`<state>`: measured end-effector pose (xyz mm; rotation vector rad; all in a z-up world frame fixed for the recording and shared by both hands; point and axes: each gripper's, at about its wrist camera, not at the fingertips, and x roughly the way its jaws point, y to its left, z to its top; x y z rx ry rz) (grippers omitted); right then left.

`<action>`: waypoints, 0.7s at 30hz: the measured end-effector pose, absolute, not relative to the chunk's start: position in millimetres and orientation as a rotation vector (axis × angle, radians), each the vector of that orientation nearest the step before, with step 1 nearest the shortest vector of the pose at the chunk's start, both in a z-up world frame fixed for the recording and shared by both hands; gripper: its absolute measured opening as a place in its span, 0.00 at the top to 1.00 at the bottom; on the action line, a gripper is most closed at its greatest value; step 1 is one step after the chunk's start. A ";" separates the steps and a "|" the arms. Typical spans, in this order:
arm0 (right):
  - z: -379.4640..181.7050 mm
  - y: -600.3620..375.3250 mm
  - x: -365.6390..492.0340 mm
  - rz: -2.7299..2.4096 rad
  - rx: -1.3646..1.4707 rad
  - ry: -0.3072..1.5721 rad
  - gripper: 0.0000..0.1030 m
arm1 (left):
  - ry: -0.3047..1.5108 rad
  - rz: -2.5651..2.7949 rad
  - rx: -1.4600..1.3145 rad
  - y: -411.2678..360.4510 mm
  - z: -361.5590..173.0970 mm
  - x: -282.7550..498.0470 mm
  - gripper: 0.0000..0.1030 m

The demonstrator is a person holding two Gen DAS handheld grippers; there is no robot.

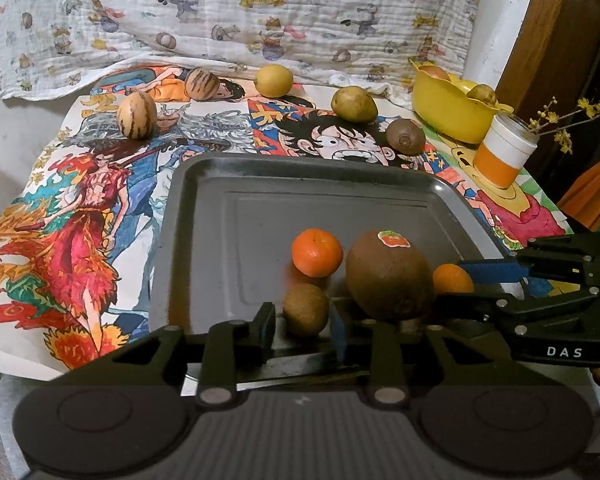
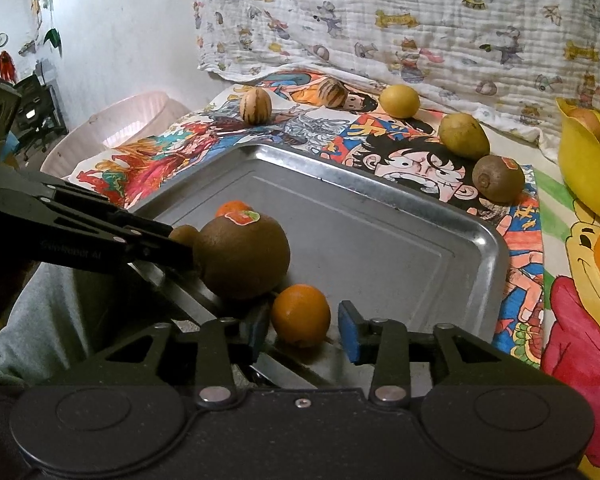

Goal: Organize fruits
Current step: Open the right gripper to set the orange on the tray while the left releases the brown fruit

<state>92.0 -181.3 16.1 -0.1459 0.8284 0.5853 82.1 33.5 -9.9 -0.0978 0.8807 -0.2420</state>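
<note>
a metal baking tray lay on a desk covered with cartoon drawings. near the tray's front edge sat four fruits: a small kiwi, a tangerine, a large stickered kiwi and a second tangerine. the left gripper stood slightly open around the small kiwi, its pads not visibly pressing. the right gripper stood slightly open around the second tangerine, a gap showing at the right pad. along the desk's back edge lay two striped melons, a lemon, a pear and another kiwi, with a yellow bowl at the back right corner.
</note>
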 end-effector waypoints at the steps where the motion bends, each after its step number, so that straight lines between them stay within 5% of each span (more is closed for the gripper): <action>1: 16.4 -182.6 91.9 0.584 -0.144 0.828 0.56 | 0.881 -0.240 -0.099 34.3 -9.1 81.7 0.59; 14: 40.0 -210.6 89.5 0.544 -0.089 0.809 0.06 | 0.838 -0.184 -0.095 42.8 13.7 87.4 0.05; 21: 58.6 -229.2 94.4 0.466 -0.112 0.769 0.01 | 0.827 -0.159 -0.068 41.9 25.6 99.4 0.02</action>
